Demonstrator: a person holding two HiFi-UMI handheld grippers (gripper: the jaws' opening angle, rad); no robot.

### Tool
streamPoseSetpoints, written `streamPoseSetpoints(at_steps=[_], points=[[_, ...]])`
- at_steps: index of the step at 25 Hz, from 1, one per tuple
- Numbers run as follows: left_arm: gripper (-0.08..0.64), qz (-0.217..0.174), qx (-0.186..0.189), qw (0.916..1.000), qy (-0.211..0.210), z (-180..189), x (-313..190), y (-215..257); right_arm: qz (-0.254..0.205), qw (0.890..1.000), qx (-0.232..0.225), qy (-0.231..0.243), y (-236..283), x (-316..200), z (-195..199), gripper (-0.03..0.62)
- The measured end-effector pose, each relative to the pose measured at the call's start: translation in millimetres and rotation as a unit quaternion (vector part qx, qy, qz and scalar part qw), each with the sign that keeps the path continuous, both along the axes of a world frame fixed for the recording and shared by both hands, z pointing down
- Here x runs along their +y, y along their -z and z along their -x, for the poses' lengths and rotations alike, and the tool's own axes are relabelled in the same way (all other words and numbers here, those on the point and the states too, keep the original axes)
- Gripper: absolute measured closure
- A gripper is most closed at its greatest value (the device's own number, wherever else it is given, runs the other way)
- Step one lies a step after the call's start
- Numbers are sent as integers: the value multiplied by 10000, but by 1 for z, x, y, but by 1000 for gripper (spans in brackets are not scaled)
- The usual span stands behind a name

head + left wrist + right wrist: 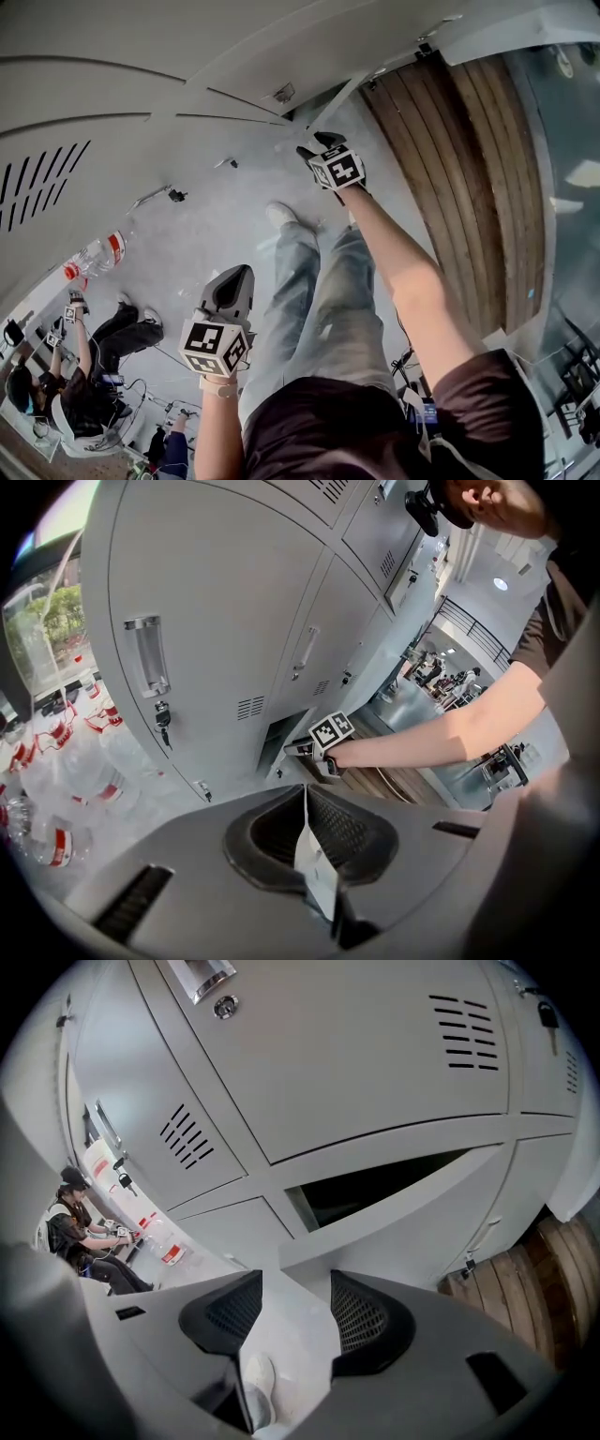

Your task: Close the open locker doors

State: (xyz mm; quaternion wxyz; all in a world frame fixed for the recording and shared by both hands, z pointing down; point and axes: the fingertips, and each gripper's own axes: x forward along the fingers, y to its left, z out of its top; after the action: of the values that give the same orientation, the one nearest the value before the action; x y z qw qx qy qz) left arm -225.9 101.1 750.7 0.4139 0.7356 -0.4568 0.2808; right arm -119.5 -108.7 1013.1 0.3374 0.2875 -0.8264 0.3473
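Closest in, the left gripper (303, 794) is clenched. Its two pads meet along one line, and I can make out nothing caught between them. In the head view it hangs at about 7 o'clock, well apart from the lockers (356, 1063), and takes no part in the work.

The right gripper (296, 1283) is released: its jaws stand apart, and through the gap only grey floor and the person's shoe (258, 1382) show. Nothing is gripped. In the head view it sits at about 12 o'clock on an outstretched arm, down by the bottom row of lockers.

Just beyond its tips, at 12 to 1 o'clock in the right gripper view, is the door (422, 1218) that the task concerns. It belongs to a low locker and stands ajar, so that a dark wedge of opening (375, 1185) shows above it. The pads do not press on it; whether a jaw tip touches its edge I cannot tell.

Further out, every other door in sight lies flush with its frame, so this looks like the only door left within these views. Doors outside them may be open too. I judge the step in hand to be the reach to the door, with the push not yet made. What is left is to lay a jaw against the slab and press it home.

In the head view, bottles (94, 255) stand at 9 o'clock, a seated person (84, 375) is at 8 o'clock, and wood planks (459, 169) lie at 2 o'clock.
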Motion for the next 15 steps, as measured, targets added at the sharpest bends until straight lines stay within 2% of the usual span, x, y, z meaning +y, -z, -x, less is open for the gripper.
streamPoseSetpoints(at_steps=[15], points=[[540, 143, -109, 9998, 67, 18, 17, -7, -278, 9989, 14, 386, -8, -29, 45, 310]])
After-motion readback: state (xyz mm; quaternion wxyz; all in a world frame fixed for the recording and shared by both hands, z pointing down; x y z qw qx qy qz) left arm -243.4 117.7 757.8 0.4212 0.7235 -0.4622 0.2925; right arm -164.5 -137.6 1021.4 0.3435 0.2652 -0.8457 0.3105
